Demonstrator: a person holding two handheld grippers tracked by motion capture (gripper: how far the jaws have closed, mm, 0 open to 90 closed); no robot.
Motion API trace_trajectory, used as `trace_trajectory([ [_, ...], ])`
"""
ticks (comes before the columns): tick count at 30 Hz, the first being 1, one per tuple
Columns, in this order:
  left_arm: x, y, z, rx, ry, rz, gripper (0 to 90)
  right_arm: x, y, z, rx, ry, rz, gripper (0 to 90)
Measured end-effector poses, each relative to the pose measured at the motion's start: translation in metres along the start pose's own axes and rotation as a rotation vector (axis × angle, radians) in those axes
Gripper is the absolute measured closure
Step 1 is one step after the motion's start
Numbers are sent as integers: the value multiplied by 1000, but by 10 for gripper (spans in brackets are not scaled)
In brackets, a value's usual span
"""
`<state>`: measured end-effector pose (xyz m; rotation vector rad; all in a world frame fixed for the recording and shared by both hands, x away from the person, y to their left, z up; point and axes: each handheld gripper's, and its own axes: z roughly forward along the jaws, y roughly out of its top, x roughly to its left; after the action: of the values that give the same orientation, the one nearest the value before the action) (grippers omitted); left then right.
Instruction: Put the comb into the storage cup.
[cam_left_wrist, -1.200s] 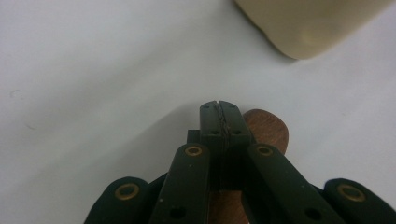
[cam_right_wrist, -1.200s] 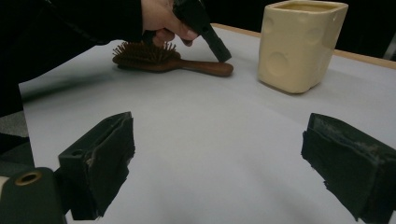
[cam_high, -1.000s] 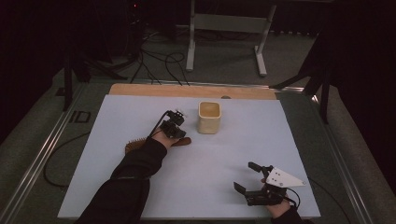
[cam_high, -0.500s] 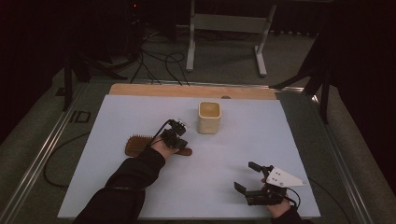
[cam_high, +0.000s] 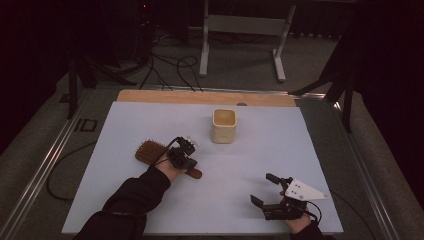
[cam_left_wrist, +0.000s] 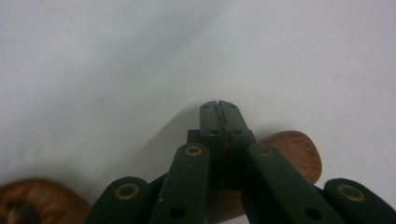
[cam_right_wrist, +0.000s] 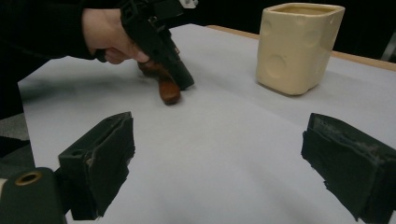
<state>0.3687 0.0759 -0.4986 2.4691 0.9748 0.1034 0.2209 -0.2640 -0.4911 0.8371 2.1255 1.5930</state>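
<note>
Hovering over a wooden hairbrush (cam_high: 152, 153) on the white table (cam_high: 120, 200), the left gripper (cam_high: 186, 156) has its jaws pressed together with nothing visibly between the tips; in the left gripper view the closed tips (cam_left_wrist: 219, 116) sit above the brush's rounded handle end (cam_left_wrist: 299, 151). Whether any part of the gripper touches the handle cannot be told. The brush lies flat at about nine o'clock from table centre, its head toward ten o'clock and its handle running toward four o'clock under the hand. At five o'clock, well apart from the brush, the right gripper (cam_high: 266, 191) rests near the table's front edge with jaws spread wide and empty. A cream square cup (cam_high: 223, 125) stands upright just past centre at twelve o'clock; nothing can be seen inside it from above, and the right gripper view (cam_right_wrist: 299, 46) shows its rim without revealing the bottom. The work looks to be at the approach to the brush. Next, the left jaws would likely need to open and settle astride the handle before any lift toward the cup.
</note>
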Motion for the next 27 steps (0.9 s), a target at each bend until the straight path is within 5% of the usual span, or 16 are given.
trace_trajectory([
  [18, -9, -51, -26, 16, -4, 10, 900, 0, 1, 0, 0, -6, 0, 90],
  [27, -2, -80, -44, 22, 36, 6, 900, 1, 1, 0, 0, -3, -1, 89],
])
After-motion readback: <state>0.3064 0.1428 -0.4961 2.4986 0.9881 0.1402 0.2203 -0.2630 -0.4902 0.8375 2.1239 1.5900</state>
